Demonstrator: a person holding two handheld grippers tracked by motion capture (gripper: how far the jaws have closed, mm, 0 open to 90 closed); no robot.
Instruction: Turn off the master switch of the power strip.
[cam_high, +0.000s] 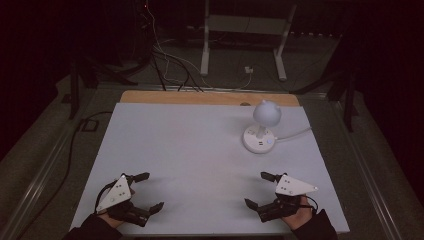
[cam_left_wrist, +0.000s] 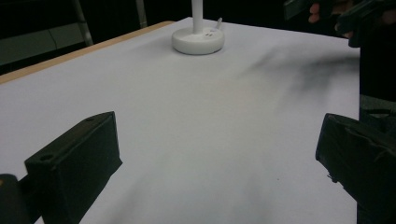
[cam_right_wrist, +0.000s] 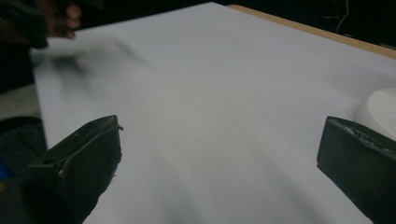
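A small white lamp (cam_high: 264, 125) with a round head and a round base stands at the back right of the white table (cam_high: 200, 150); its base (cam_left_wrist: 198, 41) lies far ahead in the left gripper view, and an edge of it (cam_right_wrist: 380, 112) sits at the right of the right gripper view. My left gripper (cam_high: 150, 191) rests near the front left edge, jaws wide apart with nothing between them. Near the front right edge my right gripper (cam_high: 259, 189) is likewise open and empty. In their own views, the left gripper (cam_left_wrist: 217, 154) and right gripper (cam_right_wrist: 219, 154) each frame bare tabletop.
A white cable (cam_high: 295, 134) runs from the lamp base off the table's right side. A wooden strip (cam_high: 210, 98) borders the far edge. Beyond it, a white stand (cam_high: 245, 35) and loose cables (cam_high: 170, 65) lie on the dark floor.
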